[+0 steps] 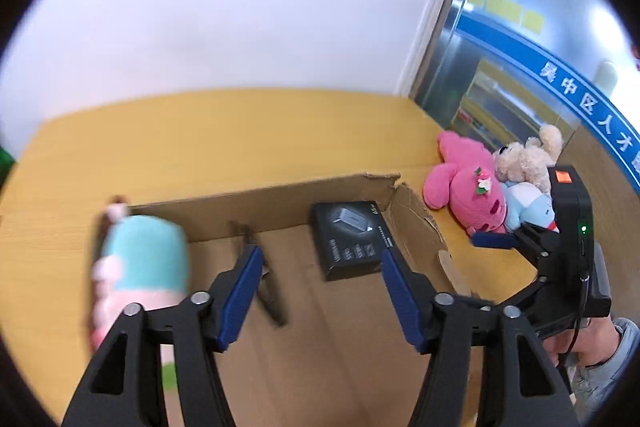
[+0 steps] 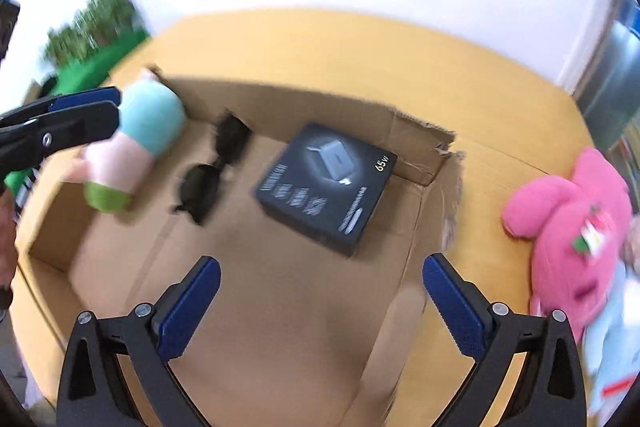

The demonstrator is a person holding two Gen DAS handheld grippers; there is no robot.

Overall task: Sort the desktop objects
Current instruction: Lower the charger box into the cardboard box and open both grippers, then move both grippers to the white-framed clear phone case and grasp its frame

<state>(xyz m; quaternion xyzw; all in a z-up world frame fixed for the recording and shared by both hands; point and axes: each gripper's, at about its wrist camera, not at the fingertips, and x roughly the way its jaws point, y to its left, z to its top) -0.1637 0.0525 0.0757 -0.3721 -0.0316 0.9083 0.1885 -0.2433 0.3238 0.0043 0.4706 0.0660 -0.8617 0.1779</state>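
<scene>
Lying inside cardboard box (image 2: 412, 147): black carton (image 2: 326, 187) marked "65w", sunglasses (image 2: 212, 167), plush doll (image 2: 132, 143). Left gripper (image 1: 320, 267) and right gripper (image 2: 322, 287) are held wide, empty.

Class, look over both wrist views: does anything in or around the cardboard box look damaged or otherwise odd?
Yes. The brown cardboard box has a ragged, torn far right corner, with its right wall splayed outward. The black 65W charger carton sits skewed to the box walls. Nothing looks spilled.

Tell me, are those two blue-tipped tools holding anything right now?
No. The left tool and the right tool are both open and empty, over the cardboard box. The plush toy lies loose inside.
</scene>
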